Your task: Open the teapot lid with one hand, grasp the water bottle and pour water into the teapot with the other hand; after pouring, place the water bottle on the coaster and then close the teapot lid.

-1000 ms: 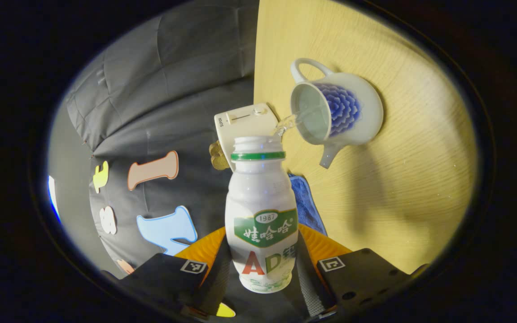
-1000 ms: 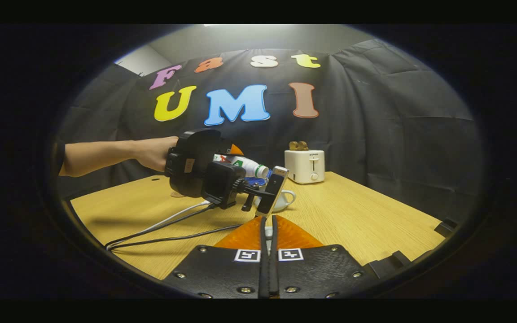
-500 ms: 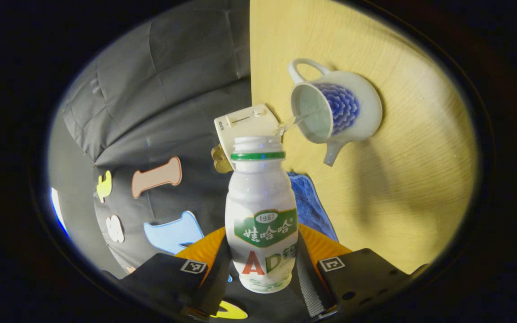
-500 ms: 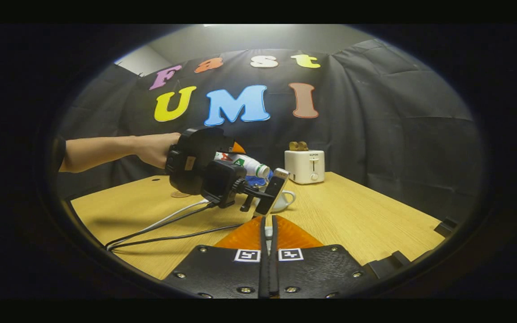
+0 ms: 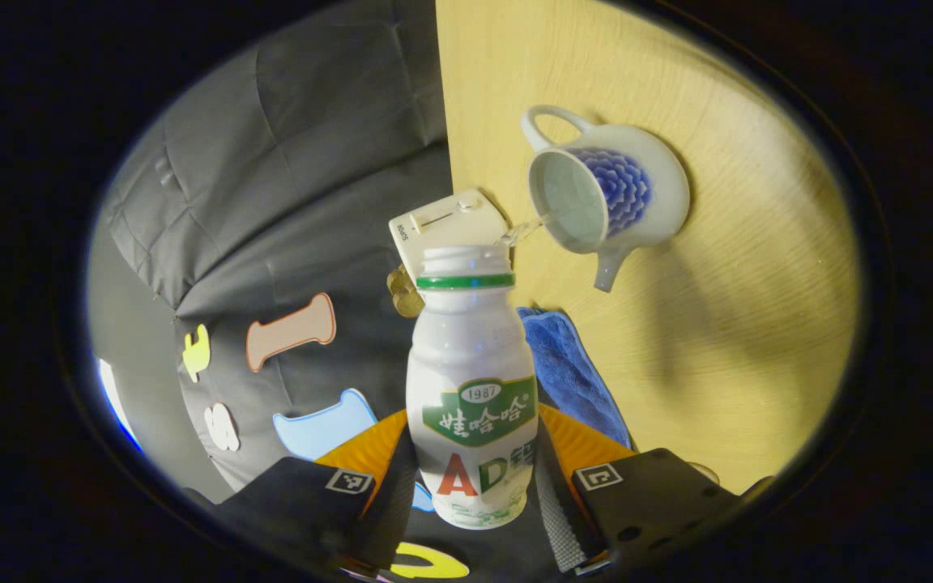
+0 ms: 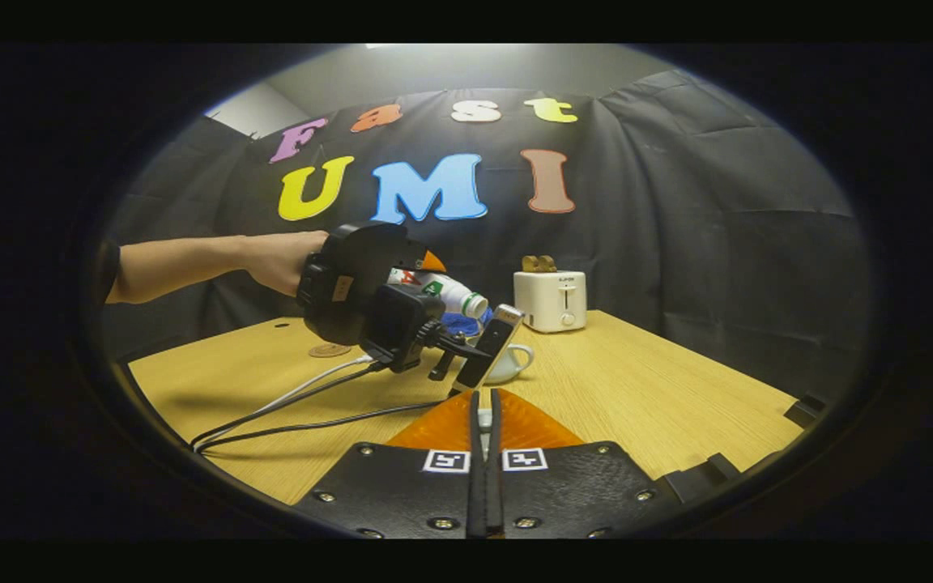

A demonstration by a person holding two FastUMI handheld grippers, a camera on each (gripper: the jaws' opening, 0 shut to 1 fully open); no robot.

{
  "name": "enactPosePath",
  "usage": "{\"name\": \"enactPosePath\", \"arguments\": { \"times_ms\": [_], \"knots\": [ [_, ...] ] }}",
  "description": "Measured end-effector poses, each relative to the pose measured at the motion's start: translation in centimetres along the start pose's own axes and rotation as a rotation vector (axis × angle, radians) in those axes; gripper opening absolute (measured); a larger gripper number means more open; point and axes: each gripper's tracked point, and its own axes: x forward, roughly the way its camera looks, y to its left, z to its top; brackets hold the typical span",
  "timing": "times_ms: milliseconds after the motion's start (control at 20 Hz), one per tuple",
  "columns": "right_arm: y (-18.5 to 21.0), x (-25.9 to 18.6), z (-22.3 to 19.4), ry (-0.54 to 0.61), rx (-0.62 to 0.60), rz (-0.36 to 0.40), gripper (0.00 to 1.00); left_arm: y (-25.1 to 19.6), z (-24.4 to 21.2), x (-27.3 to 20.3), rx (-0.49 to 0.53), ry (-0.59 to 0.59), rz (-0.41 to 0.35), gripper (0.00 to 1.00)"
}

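Pale wooden tabletop (image 5: pixel 717 340): pour underway, coaster and lid steps left.
Left gripper (image 5: pixel 475 486) pinches the white plastic water bottle (image 5: pixel 472 389), tipped; thin stream toward the lidless white-and-blue ceramic teapot (image 5: pixel 608 194) ahead of its jaws. Right gripper (image 6: pixel 483 478) pressed nearly together, something pale between, can't identify.

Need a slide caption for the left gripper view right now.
Left gripper holds the tipped water bottle, a thin stream running into the open teapot on the wooden table.

The left gripper view is rolled sideways, so the counter (image 5: pixel 717 340) stands upright at its right; it looks along the bottle (image 5: pixel 472 389), close up, towards the teapot (image 5: pixel 604 202) and toaster (image 5: pixel 446 231). The right gripper view sits low and level over the counter, facing the wall. Both views share teapot, toaster and bottle.
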Motion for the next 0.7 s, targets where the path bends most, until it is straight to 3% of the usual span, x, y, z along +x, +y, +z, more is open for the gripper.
{"name": "enactPosePath", "arguments": {
  "times_ms": [100, 150, 200, 250, 350, 400, 600, 650, 700],
  "knots": [
    [0.04, 0.03, 0.09, -0.002, -0.002, 0.001, 0.00, 0.19, -0.04, 0.02, 0.024, 0.000, 0.006, 0.82],
    [0.02, 0.04, 0.15, -0.003, -0.003, 0.001, 0.00, 0.22, -0.20, 0.06, 0.036, 0.001, 0.003, 0.76],
    [-0.01, 0.05, 0.09, -0.003, -0.003, 0.000, 0.01, 0.26, -0.15, 0.09, 0.046, 0.001, 0.002, 0.76],
    [-0.06, 0.02, 0.10, -0.003, -0.003, -0.001, 0.00, 0.34, -0.13, 0.03, 0.054, -0.002, 0.003, 0.82],
    [-0.21, -0.02, 0.14, -0.004, -0.006, -0.005, 0.01, 0.40, -0.01, 0.00, 0.062, -0.011, 0.008, 0.82],
    [-0.23, -0.06, 0.07, -0.004, -0.008, -0.006, 0.01, 0.43, 0.13, 0.03, 0.065, -0.016, 0.013, 0.76],
    [-0.38, -0.13, -0.11, -0.002, -0.018, -0.010, 0.01, 0.43, 0.07, 0.05, 0.081, -0.022, 0.014, 0.82],
    [-0.47, -0.21, -0.04, -0.006, -0.024, -0.014, 0.01, 0.42, -0.04, 0.10, 0.084, -0.020, 0.012, 0.69],
    [-0.46, -0.28, 0.06, -0.009, -0.030, -0.017, 0.01, 0.37, -0.09, 0.14, 0.085, -0.020, 0.010, 0.69]
  ]
}}
